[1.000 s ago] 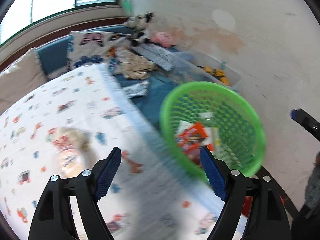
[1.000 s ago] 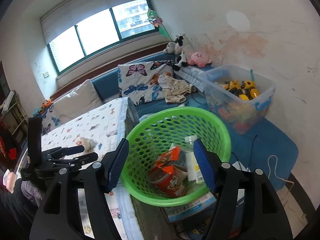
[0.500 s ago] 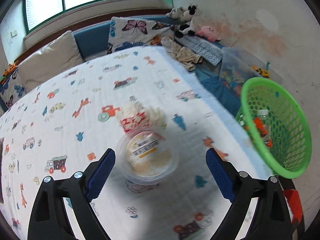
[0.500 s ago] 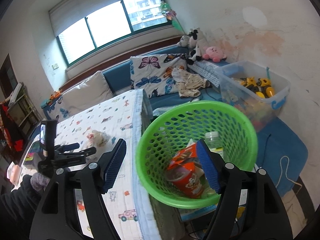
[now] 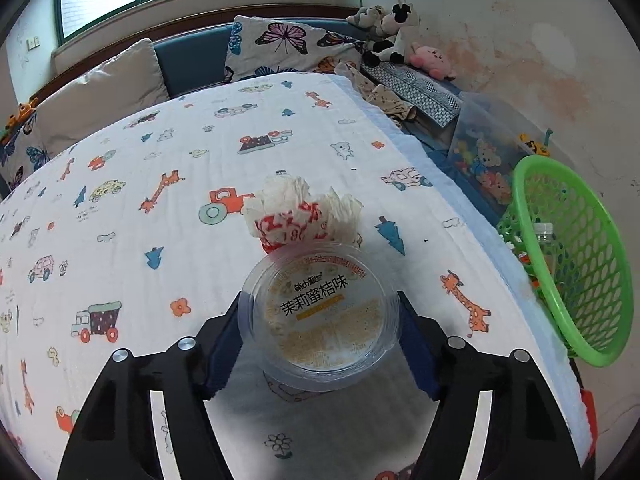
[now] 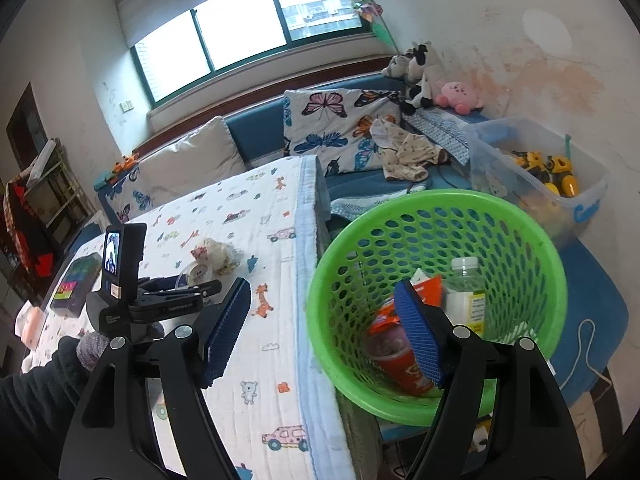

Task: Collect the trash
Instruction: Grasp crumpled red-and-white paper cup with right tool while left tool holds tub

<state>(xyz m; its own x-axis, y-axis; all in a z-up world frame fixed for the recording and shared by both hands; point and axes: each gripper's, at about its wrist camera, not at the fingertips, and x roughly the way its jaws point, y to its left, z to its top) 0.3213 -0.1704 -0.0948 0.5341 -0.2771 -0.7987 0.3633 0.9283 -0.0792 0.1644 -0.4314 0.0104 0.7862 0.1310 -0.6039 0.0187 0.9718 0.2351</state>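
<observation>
1. Clear plastic is now framed between the blue pads of the left gripper (image 5: 320,344): a round lidded cup (image 5: 319,318) with a printed label, standing on the cartoon-print cloth (image 5: 160,220) of the table, where a second ago the same view was filled by the green basket (image 5: 576,264).
2. The left jaws have just been closing, and both pads are seen against the cup's sides; a light clamp on the cup is judged, though firm pressure cannot be confirmed.
3. A crumpled paper wrapper (image 5: 298,214) is left just behind the cup, touching or nearly touching it.
4. The right gripper (image 6: 320,332) has just been opening slightly; its jaws stand apart with nothing held, over the gap between table edge and basket.
5. Several pieces of trash are already seen in the basket, so a lift and carry of the cup is judged next, with the wrapper remaining.
</observation>
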